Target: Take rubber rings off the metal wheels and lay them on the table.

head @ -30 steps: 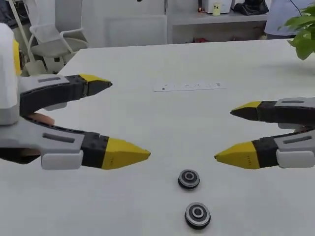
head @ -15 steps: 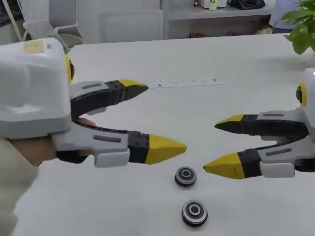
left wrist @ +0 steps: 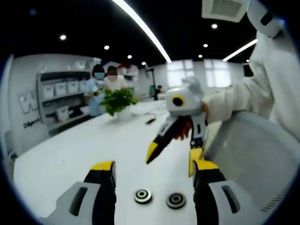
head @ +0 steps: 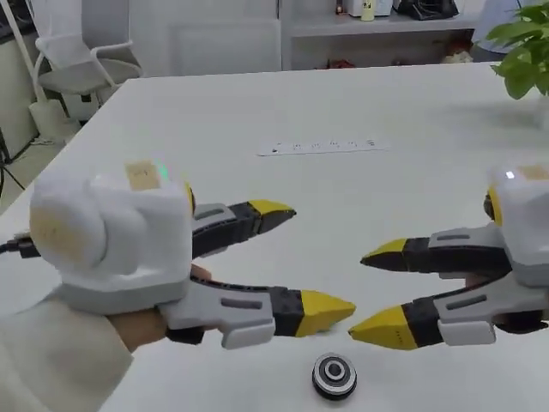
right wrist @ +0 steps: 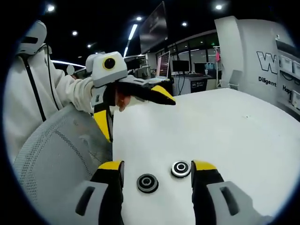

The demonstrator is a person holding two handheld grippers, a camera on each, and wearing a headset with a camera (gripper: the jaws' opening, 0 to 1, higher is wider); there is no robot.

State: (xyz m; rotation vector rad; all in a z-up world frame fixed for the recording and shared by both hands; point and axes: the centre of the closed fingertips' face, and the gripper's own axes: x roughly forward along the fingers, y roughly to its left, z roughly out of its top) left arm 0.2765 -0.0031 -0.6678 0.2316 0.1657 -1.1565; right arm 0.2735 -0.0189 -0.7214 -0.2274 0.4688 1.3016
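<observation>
In the head view the left gripper point(head: 322, 257) comes in from the left edge, held by a hand in a pale sleeve, its two yellow-tipped jaws spread wide and grasping nothing, poised above the white table point(head: 214, 112). Just right of its lower tip and a little nearer the person, a metal wheel point(head: 334, 376) lies flat on the table, touched by neither gripper; its dark outer band looks like the rubber ring, not yet taken off, though at this size that is hard to be sure of. Right of it the right gripper point(head: 358, 292) reaches in from the right edge, jaws likewise parted and empty, its tips pointing toward the left gripper's and near them without touching. Farther back on the table lies a thin white strip point(head: 322, 146) with small markings (too small to read), and a leafy plant point(head: 523, 51) shows at the upper right corner. In the left gripper view the metal wheel and a second wheel point(left wrist: 176, 200) lie flat side by side, close together but apart, on the table ahead of that gripper's open jaws, with the right gripper hanging above and beyond them. The right gripper view shows the same pair of wheels ahead of its own open jaws, the left gripper above them
</observation>
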